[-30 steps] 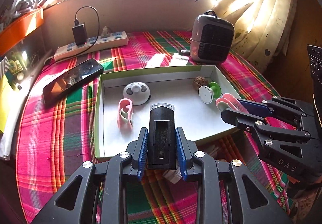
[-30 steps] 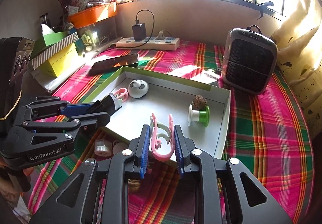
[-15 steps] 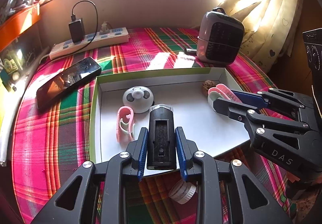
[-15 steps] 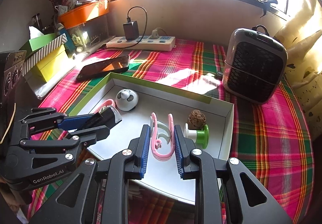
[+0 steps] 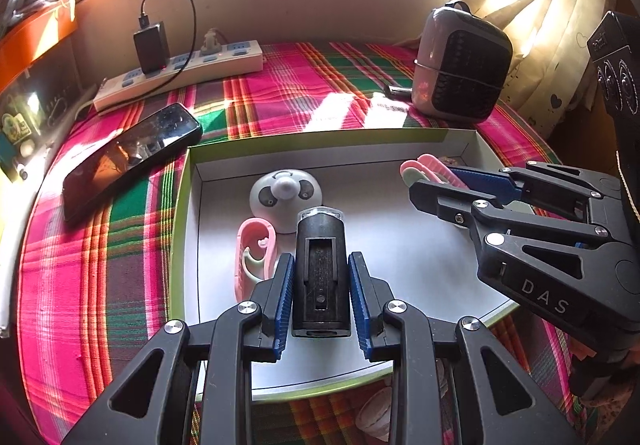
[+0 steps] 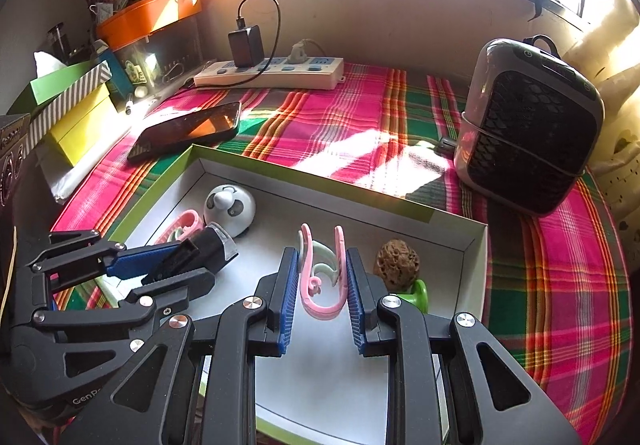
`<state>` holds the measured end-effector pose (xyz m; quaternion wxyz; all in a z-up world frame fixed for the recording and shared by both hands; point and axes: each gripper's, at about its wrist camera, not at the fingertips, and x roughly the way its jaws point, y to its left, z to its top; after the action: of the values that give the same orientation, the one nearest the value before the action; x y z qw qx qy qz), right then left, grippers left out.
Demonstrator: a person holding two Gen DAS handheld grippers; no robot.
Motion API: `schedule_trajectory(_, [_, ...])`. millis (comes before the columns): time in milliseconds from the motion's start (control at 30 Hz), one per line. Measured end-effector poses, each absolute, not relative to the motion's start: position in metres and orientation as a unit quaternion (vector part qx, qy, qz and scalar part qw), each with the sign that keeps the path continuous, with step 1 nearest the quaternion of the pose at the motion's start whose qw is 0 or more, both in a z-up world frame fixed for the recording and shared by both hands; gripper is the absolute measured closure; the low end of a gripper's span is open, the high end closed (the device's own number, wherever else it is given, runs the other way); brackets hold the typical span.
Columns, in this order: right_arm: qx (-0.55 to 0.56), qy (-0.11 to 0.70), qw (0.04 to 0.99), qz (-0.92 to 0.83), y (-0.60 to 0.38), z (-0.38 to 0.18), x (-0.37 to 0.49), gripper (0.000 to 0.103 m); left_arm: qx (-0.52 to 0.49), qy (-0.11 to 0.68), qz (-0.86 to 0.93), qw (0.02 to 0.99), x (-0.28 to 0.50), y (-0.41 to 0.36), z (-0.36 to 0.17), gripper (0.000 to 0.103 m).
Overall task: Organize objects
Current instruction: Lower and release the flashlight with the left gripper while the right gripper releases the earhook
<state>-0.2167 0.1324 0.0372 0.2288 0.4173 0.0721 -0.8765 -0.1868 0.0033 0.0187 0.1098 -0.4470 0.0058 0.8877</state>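
Over the last second both grippers moved forward over the white tray [image 5: 460,149], the left gripper [image 5: 321,295] clamped on a black flashlight-like device [image 5: 320,273] and the right gripper [image 6: 322,287] on a pink clip [image 6: 320,277], suggesting both items were about to be set inside.

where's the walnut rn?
Right wrist view: walnut sits inside the white box, far-right corner, beside the green spool, just right of the held pink clip.
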Motion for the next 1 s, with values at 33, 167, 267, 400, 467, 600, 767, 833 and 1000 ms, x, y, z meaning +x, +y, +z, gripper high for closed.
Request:
schedule_trajectory(33, [0.419,0.072,0.23,-0.875,0.132,0.036,-0.219,0.079,-0.449,0.005,0.887,0.109,-0.188,0.002,0.017,0.078])
schedule_trajectory(167, [0.424,0.077,0.228,-0.873,0.128,0.032,-0.226,0.079,-0.452,0.004,0.886,0.107,-0.19,0.0,0.013,0.078])
schedule_trajectory(267, [0.422,0.09,0.221,-0.874,0.124,0.03,-0.229,0.079,-0.453,0.0,0.885,0.106,-0.192,-0.002,0.012,0.078])
schedule_trajectory(400, [0.42,0.106,0.211,-0.876,0.12,0.026,-0.23,0.079,-0.454,0.002,0.885,0.103,-0.193,-0.001,0.009,0.078])
schedule_trajectory(467, [0.419,0.119,0.204,-0.877,0.118,0.024,-0.232,0.079,-0.454,0.001,0.885,0.103,-0.192,-0.001,0.01,0.078])
schedule_trajectory(600, [0.419,0.127,0.201,-0.876,0.117,0.021,-0.233,0.079,-0.454,0.001,0.885,0.102,-0.192,-0.001,0.01,0.078])
schedule_trajectory(767, [0.42,0.129,0.199,-0.876,0.115,0.02,-0.234,0.079,-0.454,0.001,0.885,0.101,-0.192,-0.002,0.01,0.078])
schedule_trajectory(833, [0.422,0.129,0.198,-0.875,0.115,0.019,-0.234,0.079,-0.453,0.0,0.886,0.102,-0.192,-0.002,0.01,0.078])
schedule_trajectory(1000, [0.423,0.137,0.194,-0.874,0.113,0.018,-0.234,0.079,-0.453,0.002,0.886,0.101,-0.192,-0.002,0.01,0.078])
